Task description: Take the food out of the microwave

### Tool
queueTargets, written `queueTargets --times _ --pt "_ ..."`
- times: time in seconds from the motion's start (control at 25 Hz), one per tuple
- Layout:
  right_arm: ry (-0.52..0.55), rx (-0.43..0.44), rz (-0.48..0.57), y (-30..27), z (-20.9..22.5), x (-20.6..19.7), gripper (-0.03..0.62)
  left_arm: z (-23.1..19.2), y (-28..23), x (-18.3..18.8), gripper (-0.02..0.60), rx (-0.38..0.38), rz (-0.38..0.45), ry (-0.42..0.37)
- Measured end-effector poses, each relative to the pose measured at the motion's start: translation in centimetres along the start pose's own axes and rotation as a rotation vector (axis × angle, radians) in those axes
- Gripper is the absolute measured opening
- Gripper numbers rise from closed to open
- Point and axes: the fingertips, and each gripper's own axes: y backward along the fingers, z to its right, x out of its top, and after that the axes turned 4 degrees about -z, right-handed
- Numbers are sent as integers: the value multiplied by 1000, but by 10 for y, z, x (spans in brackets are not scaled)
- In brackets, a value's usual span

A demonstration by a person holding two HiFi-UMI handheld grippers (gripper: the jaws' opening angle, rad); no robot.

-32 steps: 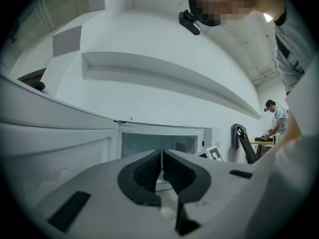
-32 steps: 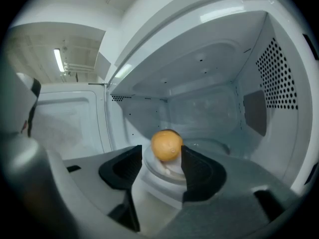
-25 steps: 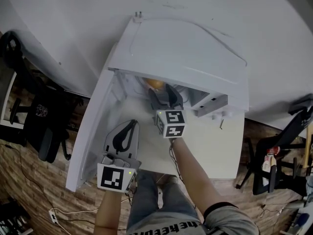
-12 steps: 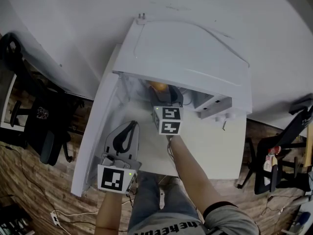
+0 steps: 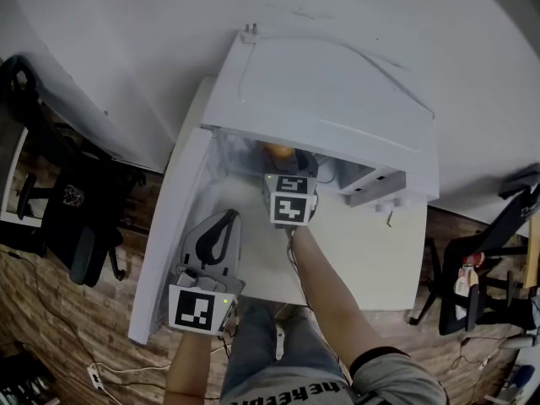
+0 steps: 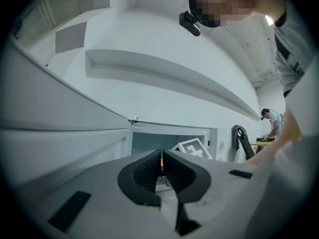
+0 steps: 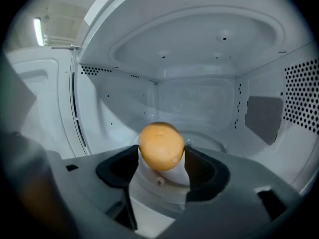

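Holding my left gripper [image 5: 211,243] out in front of the microwave [image 5: 329,91], beside its swung-open door [image 5: 164,243], I have its jaws pressed together on nothing. Further in, my right gripper [image 7: 160,156] reaches through the microwave's mouth with its jaws spread about as wide as they go. The food [image 7: 159,143], a round orange-brown lump, sits between them inside the microwave's cavity; the pads flank it, but I judge they are not yet squeezing it. So the door is open and the reach is made. Closing on the food, lifting it and bringing it out of the microwave are all left.
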Motion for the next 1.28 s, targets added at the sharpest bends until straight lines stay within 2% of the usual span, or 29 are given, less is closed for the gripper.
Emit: queueTargets --times 0.32,0.76,1.28 --pt "24 23 60 8 -3 3 281 -2 2 -5 14 -1 -16 12" --pt "3 125 119 34 -14 -5 278 3 0 0 14 -1 -5 8" --pt "2 144 138 81 -4 -20 276 18 6 2 14 13 -11 17"
